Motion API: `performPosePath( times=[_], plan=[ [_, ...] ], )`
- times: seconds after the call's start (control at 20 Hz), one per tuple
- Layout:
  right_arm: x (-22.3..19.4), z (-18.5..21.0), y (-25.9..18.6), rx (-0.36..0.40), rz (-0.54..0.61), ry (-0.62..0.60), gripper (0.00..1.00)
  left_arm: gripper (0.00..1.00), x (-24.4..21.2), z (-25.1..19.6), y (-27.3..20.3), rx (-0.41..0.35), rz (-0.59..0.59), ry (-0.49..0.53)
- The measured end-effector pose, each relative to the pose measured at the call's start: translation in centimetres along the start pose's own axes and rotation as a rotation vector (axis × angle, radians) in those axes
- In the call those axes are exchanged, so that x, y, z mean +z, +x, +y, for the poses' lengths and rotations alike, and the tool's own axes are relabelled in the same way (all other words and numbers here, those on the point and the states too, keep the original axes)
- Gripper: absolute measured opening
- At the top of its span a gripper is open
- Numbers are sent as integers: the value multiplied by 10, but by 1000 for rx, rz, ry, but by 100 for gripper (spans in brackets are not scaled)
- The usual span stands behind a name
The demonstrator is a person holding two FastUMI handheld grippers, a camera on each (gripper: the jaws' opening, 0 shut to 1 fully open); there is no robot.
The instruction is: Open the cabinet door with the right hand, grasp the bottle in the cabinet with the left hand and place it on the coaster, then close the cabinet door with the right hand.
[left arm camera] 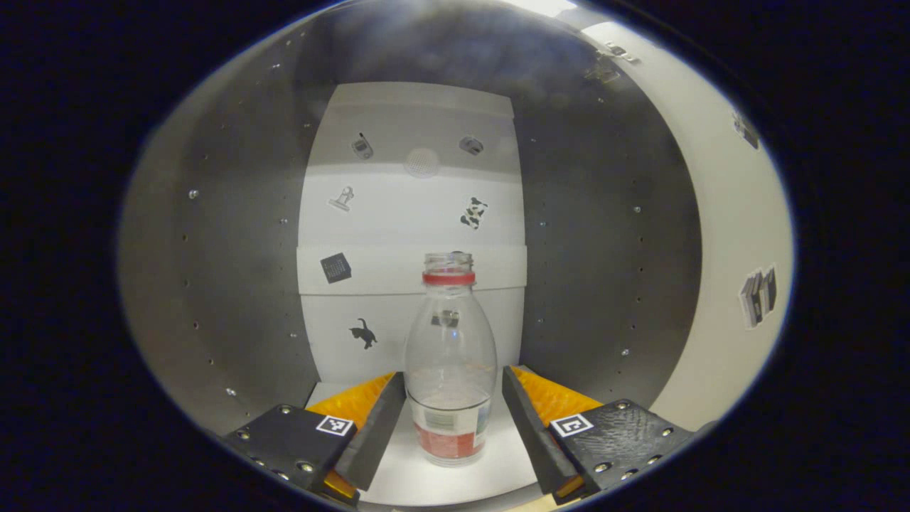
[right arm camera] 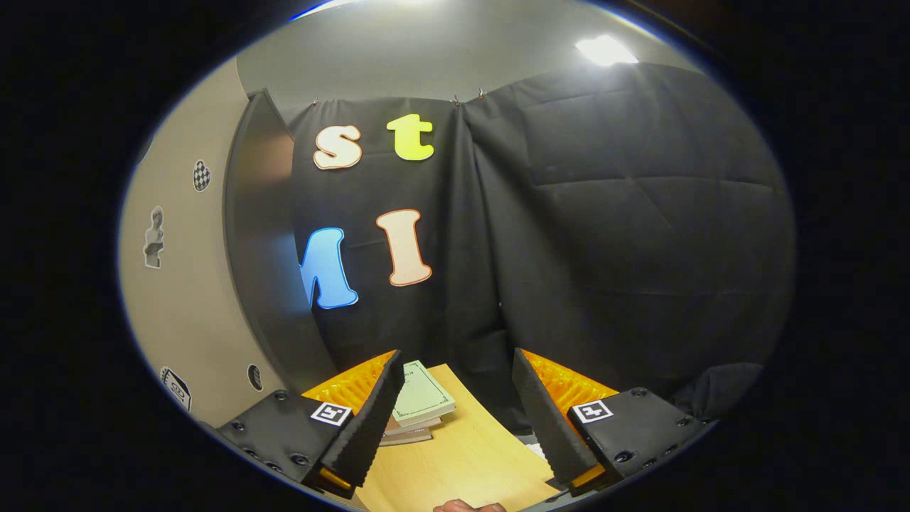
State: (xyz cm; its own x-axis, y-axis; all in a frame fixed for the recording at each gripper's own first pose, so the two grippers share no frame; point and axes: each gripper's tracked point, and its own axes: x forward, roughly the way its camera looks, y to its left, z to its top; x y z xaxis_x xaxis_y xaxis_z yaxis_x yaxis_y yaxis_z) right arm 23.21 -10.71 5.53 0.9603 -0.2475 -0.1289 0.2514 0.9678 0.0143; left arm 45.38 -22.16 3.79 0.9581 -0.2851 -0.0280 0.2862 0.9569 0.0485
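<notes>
Bottle (left arm camera: 451,370) btwn left claw (left arm camera: 453,412) fingers, contact prob unclear; label blurred

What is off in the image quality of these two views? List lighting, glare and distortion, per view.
Left gripper view: fisheye bends the cabinet walls outward; the side walls sit in shade, the back panel is bright, and the clear bottle stays sharp. Right gripper view: a ceiling light blows out to glare, the open cabinet door curves, and the books look soft.

Booth backdrop, ceiling light and tabletop

In the right gripper view, black cloth (right arm camera: 611,235) hangs across centre and right; a ceiling light (right arm camera: 604,50) glows upper right, above grey wall; a wooden table (right arm camera: 462,455) with stacked books (right arm camera: 419,402) sits bottom centre.
</notes>
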Motion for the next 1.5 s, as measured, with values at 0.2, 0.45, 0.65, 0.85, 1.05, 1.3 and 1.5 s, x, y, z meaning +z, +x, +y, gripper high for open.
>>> performPosePath(
  times=[0.2, 0.45, 0.65, 0.85, 1.05, 1.3, 1.5],
  plan=[
    [-2, -2, 4, -6, 3, -4, 97, 82, -5, -2, 6, -15, 3, -18],
    [-6, -2, 9, -6, 18, 4, 97, 78, -8, -4, 8, -35, 10, -42],
    [-6, 0, 13, 4, 17, 13, 97, 75, -5, -8, 4, -49, 7, -46],
    [-5, 3, 18, 12, 11, 19, 97, 72, 7, -7, -14, -61, -16, -34],
    [-8, 15, 18, 45, 17, 37, 97, 74, 24, -3, -48, -73, -48, -30],
    [-14, 31, 8, 87, 23, 71, 97, 76, 35, 13, -111, -60, -62, -7],
    [-16, 37, -5, 101, 16, 66, 97, 72, 32, 34, -166, -22, -58, 14]
  ],
)
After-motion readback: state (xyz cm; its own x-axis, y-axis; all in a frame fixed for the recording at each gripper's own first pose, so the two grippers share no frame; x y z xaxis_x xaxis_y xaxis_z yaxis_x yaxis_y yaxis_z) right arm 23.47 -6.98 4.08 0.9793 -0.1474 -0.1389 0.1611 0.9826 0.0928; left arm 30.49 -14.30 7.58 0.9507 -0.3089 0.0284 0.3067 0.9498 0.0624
